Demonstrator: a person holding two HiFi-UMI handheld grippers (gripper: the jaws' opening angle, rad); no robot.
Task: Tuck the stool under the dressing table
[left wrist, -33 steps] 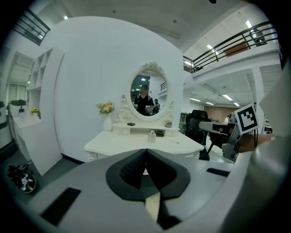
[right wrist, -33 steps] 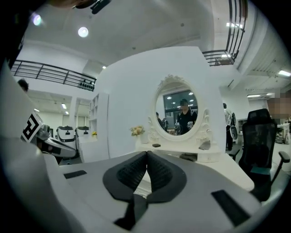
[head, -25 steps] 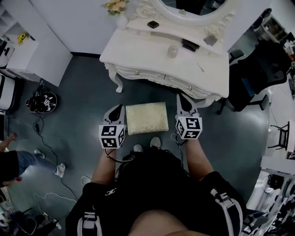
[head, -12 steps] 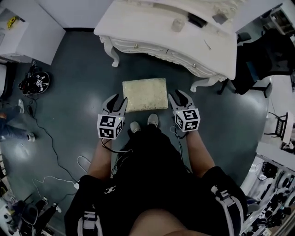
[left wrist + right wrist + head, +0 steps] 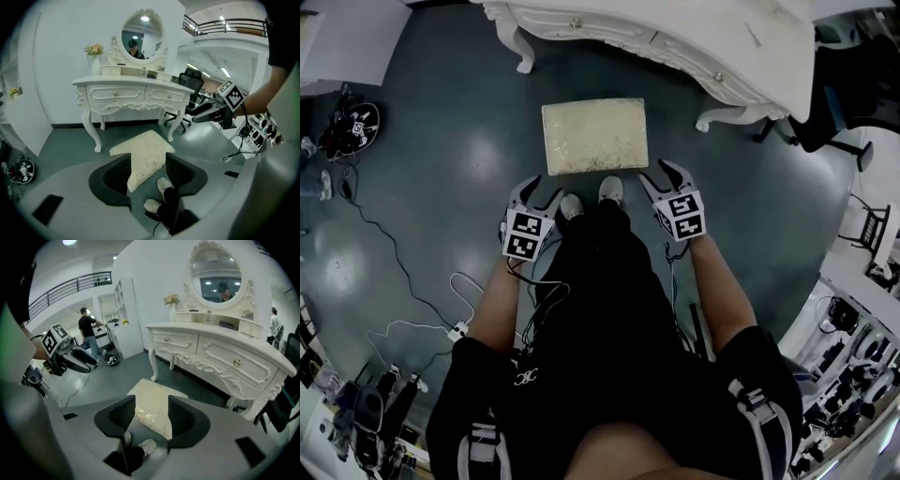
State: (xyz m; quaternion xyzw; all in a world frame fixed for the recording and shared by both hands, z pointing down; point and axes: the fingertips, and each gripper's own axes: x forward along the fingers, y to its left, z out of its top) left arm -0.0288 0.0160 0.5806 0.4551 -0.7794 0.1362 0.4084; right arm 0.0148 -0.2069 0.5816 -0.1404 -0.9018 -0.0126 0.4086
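The stool (image 5: 594, 136) has a cream cushioned top and stands on the dark floor just in front of the white dressing table (image 5: 675, 28), outside it. My left gripper (image 5: 542, 192) hangs low at the stool's near left corner, and my right gripper (image 5: 659, 178) at its near right corner. Both sets of jaws are opening and nothing lies between them. The left gripper view has the stool (image 5: 143, 154) beyond the open left gripper (image 5: 147, 171), under the table (image 5: 131, 89). In the right gripper view the stool (image 5: 152, 404) lies beyond the open right gripper (image 5: 151, 416).
The person's two shoes (image 5: 591, 197) stand right behind the stool. A black office chair (image 5: 853, 84) is to the right of the table. Cables (image 5: 394, 281) trail over the floor at the left. A person (image 5: 87, 329) stands far off by shelves.
Both grippers have come down beside the stool's near corners and their jaws went from shut to wide apart. The head view has tipped down, so stool and table sit higher in frame.
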